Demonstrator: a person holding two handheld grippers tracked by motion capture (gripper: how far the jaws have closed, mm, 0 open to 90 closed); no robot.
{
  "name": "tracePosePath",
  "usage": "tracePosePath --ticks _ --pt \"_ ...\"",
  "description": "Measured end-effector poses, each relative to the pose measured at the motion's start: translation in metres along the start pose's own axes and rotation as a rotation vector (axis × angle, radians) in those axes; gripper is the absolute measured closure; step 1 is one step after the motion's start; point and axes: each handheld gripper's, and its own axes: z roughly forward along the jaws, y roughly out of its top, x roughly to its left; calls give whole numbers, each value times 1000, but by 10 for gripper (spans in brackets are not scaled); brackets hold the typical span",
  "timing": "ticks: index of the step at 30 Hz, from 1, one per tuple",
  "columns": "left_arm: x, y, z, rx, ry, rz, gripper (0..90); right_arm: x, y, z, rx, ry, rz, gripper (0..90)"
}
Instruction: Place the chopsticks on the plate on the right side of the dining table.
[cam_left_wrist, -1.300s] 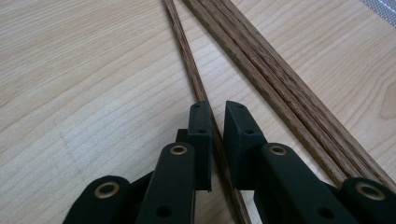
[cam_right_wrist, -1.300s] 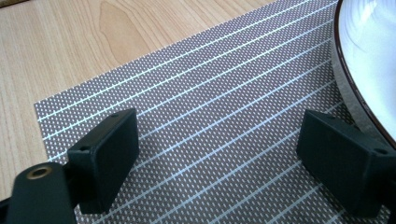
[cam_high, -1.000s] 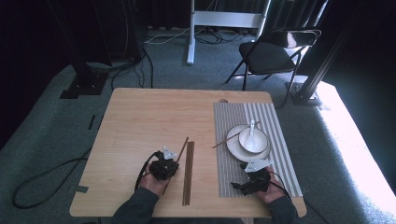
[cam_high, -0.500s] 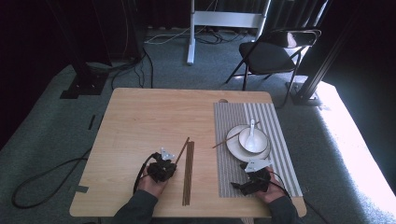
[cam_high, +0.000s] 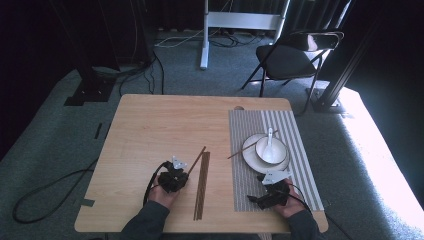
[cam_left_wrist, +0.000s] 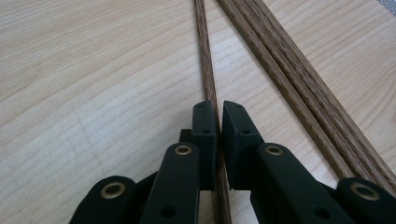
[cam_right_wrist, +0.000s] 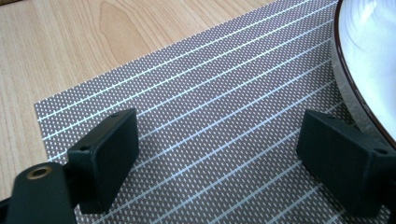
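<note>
Closing on one chopstick (cam_left_wrist: 208, 79), the left tool (cam_left_wrist: 219, 122) has just clamped it.

**Camera setup**

High view: above the person's side, looking forward and down on the whole tabletop (cam_high: 165, 125). Left gripper view: very close, low over chopsticks (cam_left_wrist: 208, 70). Right gripper view: close over striped placemat (cam_right_wrist: 210, 116). High view shares both spots.

Wooden table (cam_high: 150, 125) with chopsticks (cam_high: 202, 187) and striped placemat (cam_high: 250, 125) (plate-bearing)

chopstick (cam_left_wrist: 205, 56): dark brown | placemat (cam_right_wrist: 224, 116): grey, white-striped | plate (cam_right_wrist: 369, 60): white
</note>
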Motion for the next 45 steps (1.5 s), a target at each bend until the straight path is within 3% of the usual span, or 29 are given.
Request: tracePosePath --ticks 20,45 --pt "16 17 13 -8 -40 -11 845 0 0 0 -1 0 -1 123" --pt "20 39 30 -7 -47 56 844 0 0 0 -1 0 -1 123"
